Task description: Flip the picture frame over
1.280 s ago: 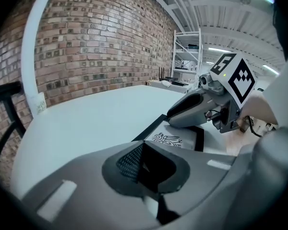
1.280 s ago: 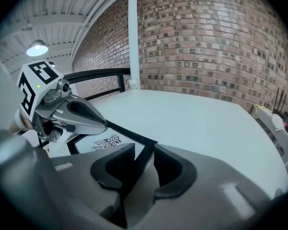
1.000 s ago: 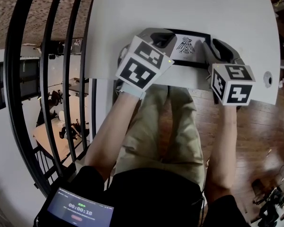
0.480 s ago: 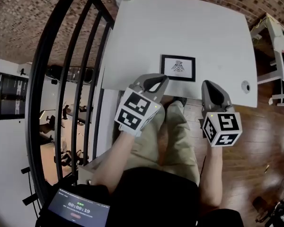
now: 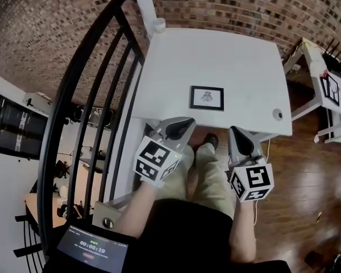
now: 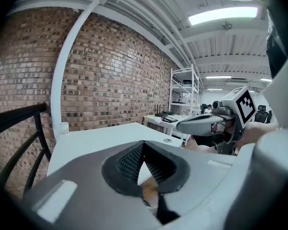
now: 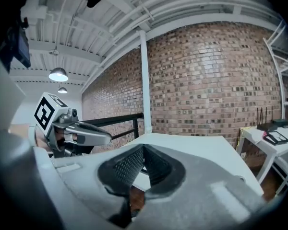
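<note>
The picture frame (image 5: 206, 98) lies print-up near the table's (image 5: 227, 56) front edge; left gripper (image 5: 182, 124) and right gripper (image 5: 237, 134) hover off that edge, jaws pressed together, empty. Best to spread one pair; pinch the near rim.

table (image 5: 216, 61) smooth matt white. picture frame (image 5: 206, 98) black border, paper print. wall (image 5: 244, 4) rough brick. floor (image 5: 312, 169) glossy wood. railing (image 6: 17, 115) smooth black metal. left gripper (image 5: 179, 128), right gripper (image 5: 241, 142) matt grey plastic, pads (image 6: 129, 162) knurled black.
</note>
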`<state>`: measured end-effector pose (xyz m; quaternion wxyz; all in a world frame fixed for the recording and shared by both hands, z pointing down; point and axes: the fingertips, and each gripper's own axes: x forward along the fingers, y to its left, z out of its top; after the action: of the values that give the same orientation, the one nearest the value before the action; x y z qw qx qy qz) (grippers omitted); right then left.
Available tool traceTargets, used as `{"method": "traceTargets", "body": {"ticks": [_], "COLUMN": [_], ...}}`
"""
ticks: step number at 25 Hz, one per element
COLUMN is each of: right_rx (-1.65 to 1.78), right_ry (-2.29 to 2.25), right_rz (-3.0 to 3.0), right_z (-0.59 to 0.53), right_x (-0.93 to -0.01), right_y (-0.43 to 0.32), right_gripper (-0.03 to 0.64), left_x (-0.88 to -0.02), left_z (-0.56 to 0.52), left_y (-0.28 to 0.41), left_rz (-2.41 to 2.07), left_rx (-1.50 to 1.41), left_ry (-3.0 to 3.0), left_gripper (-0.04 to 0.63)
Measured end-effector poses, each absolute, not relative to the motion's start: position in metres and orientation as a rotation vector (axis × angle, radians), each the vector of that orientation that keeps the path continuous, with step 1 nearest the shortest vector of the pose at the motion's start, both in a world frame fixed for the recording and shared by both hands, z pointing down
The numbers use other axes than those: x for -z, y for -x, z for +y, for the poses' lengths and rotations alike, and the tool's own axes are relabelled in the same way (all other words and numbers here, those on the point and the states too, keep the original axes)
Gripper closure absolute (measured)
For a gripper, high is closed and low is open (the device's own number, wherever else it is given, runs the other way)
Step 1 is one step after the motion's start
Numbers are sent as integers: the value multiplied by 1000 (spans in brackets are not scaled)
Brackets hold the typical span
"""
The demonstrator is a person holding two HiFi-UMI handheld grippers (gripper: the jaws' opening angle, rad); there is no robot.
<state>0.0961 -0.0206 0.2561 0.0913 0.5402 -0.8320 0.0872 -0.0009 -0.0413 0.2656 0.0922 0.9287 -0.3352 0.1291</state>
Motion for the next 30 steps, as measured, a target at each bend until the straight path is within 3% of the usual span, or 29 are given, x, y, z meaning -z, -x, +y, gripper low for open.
{"method": "traceTargets", "body": {"ticks": [10,30], "right_rx": [-251,-249], "right_ry": [-1548,-1487], "right_rz": [-2519,-2579], "right_z": [64,73], "right_x": [-253,-262], "right_y": [-77,-46], "right_gripper": [624,624], "left_x": [-241,-244], "left_z": [39,45], "left_y": [-2,-6], "left_rz": [-979,-937], "left_rx": [-289,-227], "left_ry": [-2774,-2811], "left_gripper": [580,580]}}
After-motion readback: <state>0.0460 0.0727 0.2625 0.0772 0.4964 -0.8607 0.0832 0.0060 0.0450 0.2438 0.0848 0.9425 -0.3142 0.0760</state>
